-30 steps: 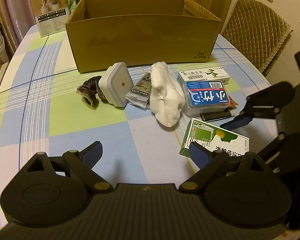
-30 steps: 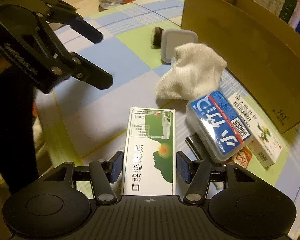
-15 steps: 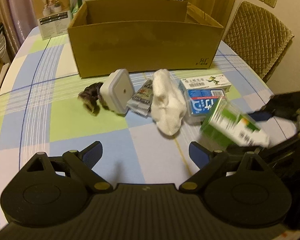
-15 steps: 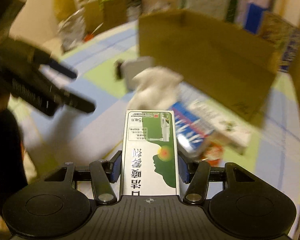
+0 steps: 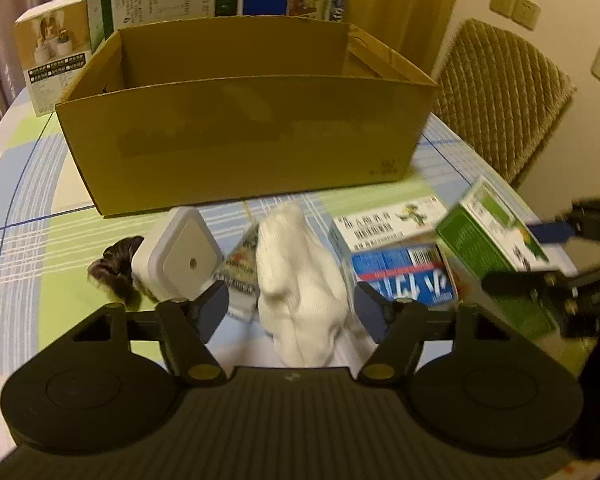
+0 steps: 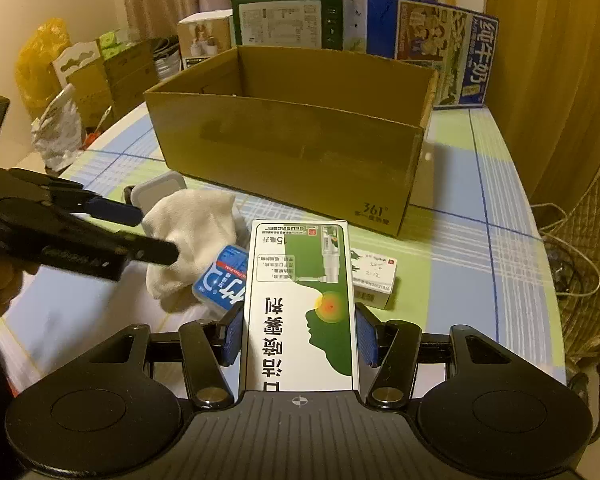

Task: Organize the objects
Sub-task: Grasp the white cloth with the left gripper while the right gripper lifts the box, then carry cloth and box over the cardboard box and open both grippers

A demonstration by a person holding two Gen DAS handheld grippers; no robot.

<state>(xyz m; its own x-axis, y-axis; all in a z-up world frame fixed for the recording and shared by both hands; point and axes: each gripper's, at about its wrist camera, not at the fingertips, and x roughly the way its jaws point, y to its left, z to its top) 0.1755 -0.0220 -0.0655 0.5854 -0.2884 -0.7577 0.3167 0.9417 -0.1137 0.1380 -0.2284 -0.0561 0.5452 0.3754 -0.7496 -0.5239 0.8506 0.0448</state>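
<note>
My right gripper (image 6: 298,338) is shut on a green and white medicine box (image 6: 300,300), held in the air and facing the open cardboard box (image 6: 292,148). The same medicine box (image 5: 488,236) shows at the right of the left wrist view. My left gripper (image 5: 288,310) is open, its fingers either side of a white cloth (image 5: 300,268) on the table. Beside the cloth lie a white square device (image 5: 178,258), a dark scrunchie (image 5: 116,264), a foil packet (image 5: 242,270), a blue plastic case (image 5: 404,276) and a white carton (image 5: 384,224).
The cardboard box (image 5: 240,140) stands at the back of the checked tablecloth (image 5: 28,240). Product boxes (image 5: 52,48) stand behind it. A quilted chair (image 5: 500,100) is at the right. In the right wrist view, cartons and bags (image 6: 60,80) crowd the far left.
My right gripper has lifted the green medicine box off the table and turned toward the cardboard box. My left gripper has moved forward and its fingers now flank the white cloth.
</note>
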